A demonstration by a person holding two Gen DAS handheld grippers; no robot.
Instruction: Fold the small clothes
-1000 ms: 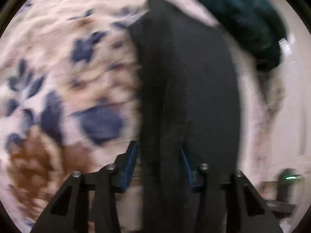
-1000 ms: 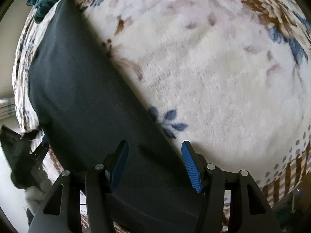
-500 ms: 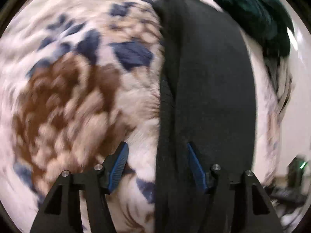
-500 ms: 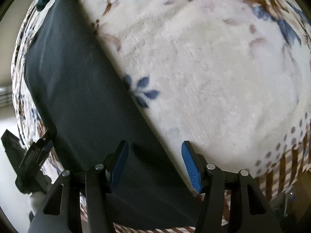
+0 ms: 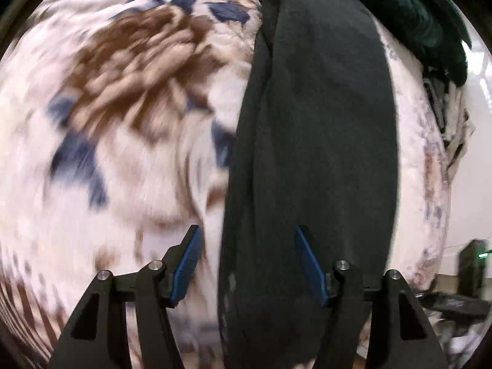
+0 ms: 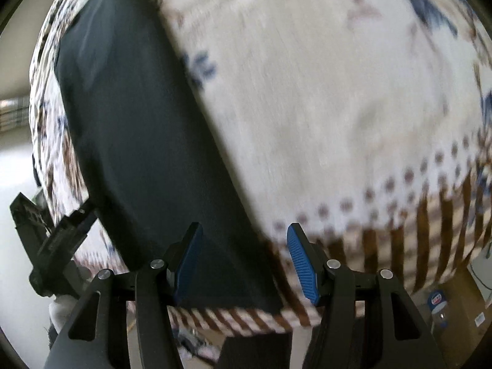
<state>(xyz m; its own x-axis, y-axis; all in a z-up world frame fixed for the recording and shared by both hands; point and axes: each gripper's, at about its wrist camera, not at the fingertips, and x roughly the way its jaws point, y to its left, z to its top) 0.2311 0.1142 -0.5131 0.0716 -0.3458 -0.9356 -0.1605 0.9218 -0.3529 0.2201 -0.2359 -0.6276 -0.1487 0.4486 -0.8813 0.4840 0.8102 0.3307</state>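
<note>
No legible text; round label on box, possibly logo, too blurred.

home bedroom: floral fleece blanket, clothes pile

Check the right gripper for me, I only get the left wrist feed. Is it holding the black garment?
Observer: No. The right gripper is open, jaws wide apart, gripping nothing.
Operator: Where is it relative to the garment?
Observer: Above a near corner of the black garment. The garment's long edge runs between the jaws, with one finger over cloth and the other over the blanket.
Operator: How near is that corner to the blanket's edge?
Observer: It lies on the brown striped border, right at the blanket's edge.
</note>
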